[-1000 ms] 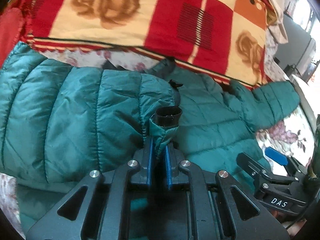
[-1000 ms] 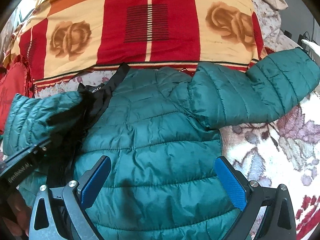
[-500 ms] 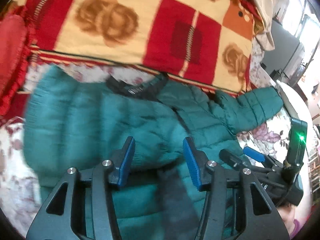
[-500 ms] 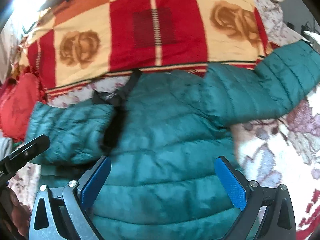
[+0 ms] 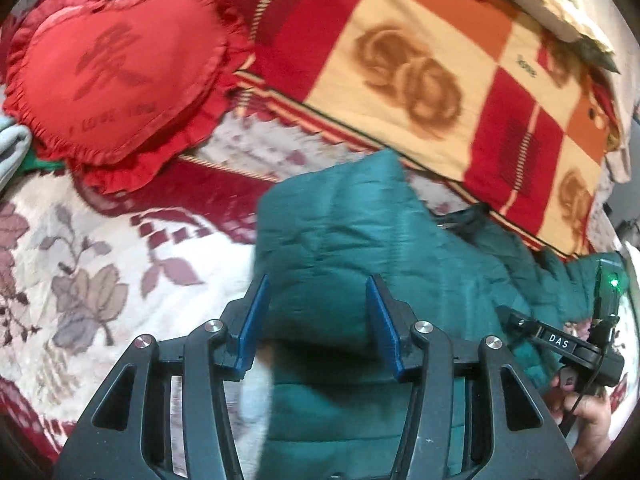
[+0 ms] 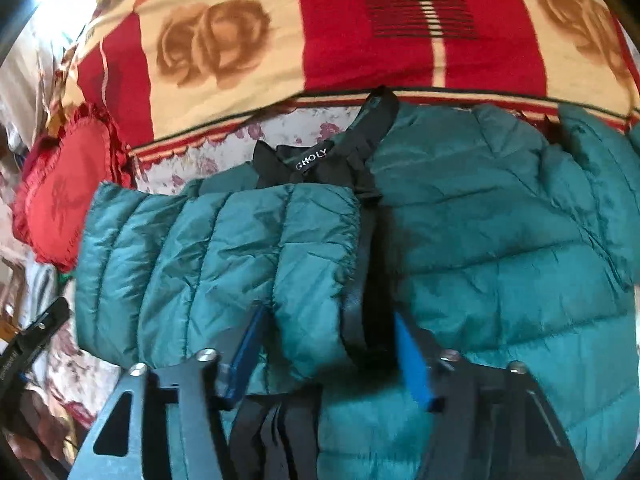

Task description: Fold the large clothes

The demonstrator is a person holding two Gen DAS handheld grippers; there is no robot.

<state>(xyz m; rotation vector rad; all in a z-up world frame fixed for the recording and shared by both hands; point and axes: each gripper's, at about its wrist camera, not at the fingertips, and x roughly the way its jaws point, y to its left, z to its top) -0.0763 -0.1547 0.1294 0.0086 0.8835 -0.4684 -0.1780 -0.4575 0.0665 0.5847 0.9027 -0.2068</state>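
Quilted teal jacket [image 6: 480,240], sleeve folded; left tool [image 5: 316,320], right tool [image 6: 328,352] seemingly agape, empty.

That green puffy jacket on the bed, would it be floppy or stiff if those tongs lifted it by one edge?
Probably floppy: the green quilted jacket already lies creased, with one sleeve folded flat across its front. Likely light for its bulk, judging by the puffed quilting. Its shiny shell may be slippery between the right tongs, which stand open over it.
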